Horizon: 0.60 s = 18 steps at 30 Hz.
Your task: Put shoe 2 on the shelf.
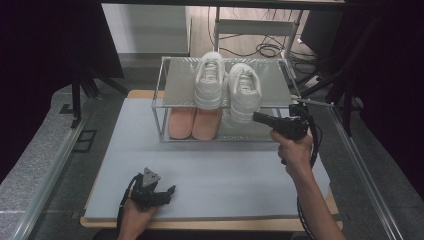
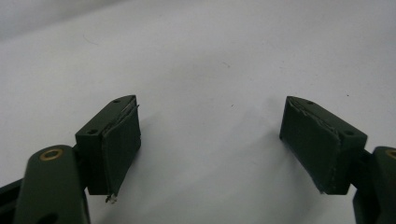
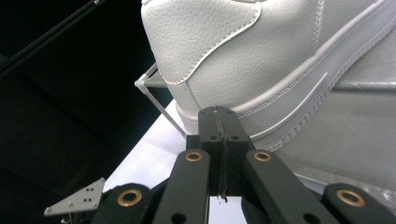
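Note:
Two white sneakers stand on the top shelf of a metal rack (image 1: 175, 87), heels toward me: the left sneaker (image 1: 210, 80) and the right sneaker (image 1: 245, 90). My right gripper (image 1: 257, 118) is shut, its jaws pressed together with nothing between them. Its tip sits just at the heel of the right sneaker (image 3: 261, 51), low by the sole; I cannot tell if it touches. In the right gripper view, the right gripper (image 3: 218, 116) points at that heel. My left gripper (image 1: 169, 191) rests on the table's front left. Its jaws stand wide apart over bare mat in the left gripper view, where the left gripper (image 2: 210, 140) holds nothing.
A pair of peach shoes (image 1: 194, 123) stands on the rack's lower shelf. The rack sits at the far side of a pale grey mat (image 1: 215, 175). A metal rail (image 1: 50, 170) runs along the left, black stands and cables lie behind the table.

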{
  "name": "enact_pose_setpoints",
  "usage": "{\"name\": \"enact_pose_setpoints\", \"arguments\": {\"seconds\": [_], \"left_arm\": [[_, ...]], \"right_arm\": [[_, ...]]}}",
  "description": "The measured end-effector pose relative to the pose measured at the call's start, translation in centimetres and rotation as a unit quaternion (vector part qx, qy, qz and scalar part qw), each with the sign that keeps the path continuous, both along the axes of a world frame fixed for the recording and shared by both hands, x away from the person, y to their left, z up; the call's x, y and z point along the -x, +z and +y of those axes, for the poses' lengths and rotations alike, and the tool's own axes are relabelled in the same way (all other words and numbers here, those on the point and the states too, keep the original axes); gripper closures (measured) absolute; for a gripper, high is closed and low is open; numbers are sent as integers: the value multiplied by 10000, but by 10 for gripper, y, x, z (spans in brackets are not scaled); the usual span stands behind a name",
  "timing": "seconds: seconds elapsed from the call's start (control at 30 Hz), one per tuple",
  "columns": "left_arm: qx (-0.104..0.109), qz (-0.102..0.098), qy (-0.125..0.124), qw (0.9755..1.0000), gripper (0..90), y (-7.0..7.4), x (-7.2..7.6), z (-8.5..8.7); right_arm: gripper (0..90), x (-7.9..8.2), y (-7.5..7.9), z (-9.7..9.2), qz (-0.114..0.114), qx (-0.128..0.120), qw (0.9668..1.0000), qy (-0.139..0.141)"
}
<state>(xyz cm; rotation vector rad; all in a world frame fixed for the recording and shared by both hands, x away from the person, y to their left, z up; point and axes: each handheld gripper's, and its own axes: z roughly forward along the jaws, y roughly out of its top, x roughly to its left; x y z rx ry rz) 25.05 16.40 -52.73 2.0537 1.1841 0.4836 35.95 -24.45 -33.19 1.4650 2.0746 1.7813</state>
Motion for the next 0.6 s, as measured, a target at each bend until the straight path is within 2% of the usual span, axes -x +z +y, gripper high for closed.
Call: {"name": "enact_pose_setpoints", "arguments": {"seconds": [0.23,0.33,0.4,0.47,0.6], "left_arm": [[3,3,0,10000,203,0,0,0],[3,-1,1,10000,203,0,0,0],[4,0,2,10000,203,0,0,0],[5,1,2,10000,203,0,0,0],[5,0,3,10000,203,0,0,0]], "right_arm": [[899,-12,-3,6,16,-114,9999,8],[898,-11,0,-1,-63,-19,9998,-197],[899,-13,-1,-9,-23,-55,9994,-336],[898,-15,-4,-13,21,8,9989,-459],[898,-19,-14,-11,143,-96,9988,-461]]}}
